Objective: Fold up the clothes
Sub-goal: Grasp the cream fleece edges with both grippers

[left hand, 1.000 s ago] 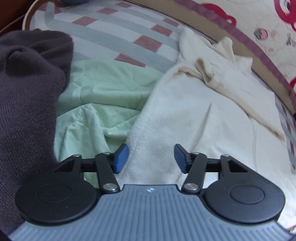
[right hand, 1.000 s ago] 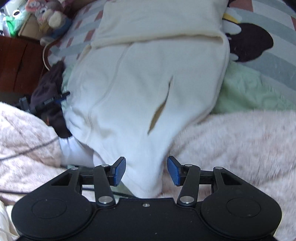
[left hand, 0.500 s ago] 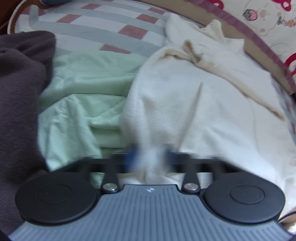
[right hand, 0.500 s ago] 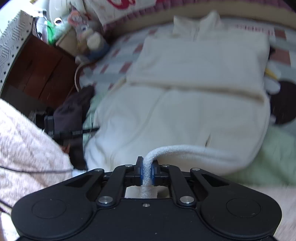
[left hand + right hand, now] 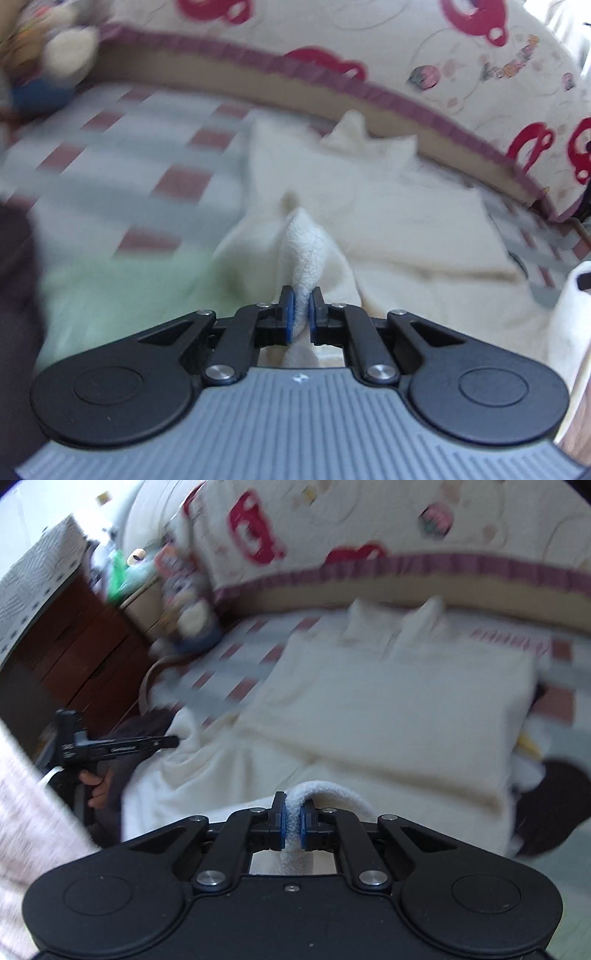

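Note:
A cream fleece garment [image 5: 406, 218] [image 5: 388, 709] lies spread on the bed, its collar toward the headboard and its upper part folded flat. My left gripper [image 5: 301, 314] is shut on a pinch of the garment's lower hem, which stands up as a white fleece peak. My right gripper [image 5: 292, 825] is shut on the hem's other corner, with the fleece curling over its pads. In the right wrist view the left gripper [image 5: 162, 743] shows at the far left, held by a hand [image 5: 96, 788]. Both lifted corners hang above the rest of the garment.
A pale green quilt [image 5: 122, 295] and a dark brown knit [image 5: 14, 295] lie left of the garment on the checked bedsheet [image 5: 122, 155]. A printed headboard cushion [image 5: 369, 48] bounds the far side. A stuffed toy [image 5: 192, 616] and a wooden nightstand [image 5: 85, 646] stand at the left. Pink fleece [image 5: 33, 812] fills the near left.
Both grippers went from open to shut, each pinching the garment's hem. Both have since lifted and tilted up toward the headboard, drawing the hem along.

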Motion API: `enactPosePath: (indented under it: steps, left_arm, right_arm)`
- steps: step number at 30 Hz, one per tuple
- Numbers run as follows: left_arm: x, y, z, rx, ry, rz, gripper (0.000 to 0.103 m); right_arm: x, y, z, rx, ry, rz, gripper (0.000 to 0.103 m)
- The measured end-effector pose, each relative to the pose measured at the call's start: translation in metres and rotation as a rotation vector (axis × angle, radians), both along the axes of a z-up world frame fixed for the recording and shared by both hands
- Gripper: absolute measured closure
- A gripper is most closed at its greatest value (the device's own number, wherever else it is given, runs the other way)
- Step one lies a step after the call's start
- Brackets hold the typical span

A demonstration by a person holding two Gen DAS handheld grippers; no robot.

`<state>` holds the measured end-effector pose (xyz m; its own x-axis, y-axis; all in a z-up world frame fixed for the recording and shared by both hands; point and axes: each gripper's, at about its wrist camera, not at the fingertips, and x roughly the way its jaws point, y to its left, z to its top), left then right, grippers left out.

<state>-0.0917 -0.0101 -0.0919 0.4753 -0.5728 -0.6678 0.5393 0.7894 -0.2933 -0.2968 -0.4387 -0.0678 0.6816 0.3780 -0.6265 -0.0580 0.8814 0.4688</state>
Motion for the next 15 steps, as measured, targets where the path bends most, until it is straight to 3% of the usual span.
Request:
enactPosePath:
  steps: [2,4,7,8,12,15]
  left_arm:
    - [0.021,-0.027,0.011,-0.013,-0.057,-0.013,0.096]
    - [0.037,-0.052,0.020,0.021,-0.156,-0.013,0.096]
    - [0.060,-0.081,0.019,0.061,-0.251,0.062,0.094]
    - [0.068,-0.086,0.014,0.053,-0.250,0.088,0.093]
    - [0.081,-0.089,-0.007,-0.010,-0.154,0.154,0.062]
    - [0.073,-0.071,-0.012,-0.069,-0.115,0.176,0.056]
  right_arm:
    - [0.009,-0.015,0.009,-0.023,-0.041,-0.063,0.094]
    - [0.015,-0.030,0.018,-0.054,-0.085,-0.132,0.094]
    - [0.026,-0.048,0.020,-0.141,-0.117,-0.287,0.095]
    - [0.031,-0.053,0.019,-0.173,-0.111,-0.349,0.094]
    - [0.048,-0.065,-0.013,-0.228,-0.074,-0.509,0.094]
    - [0.064,-0.062,-0.051,-0.313,-0.046,-0.559,0.094]
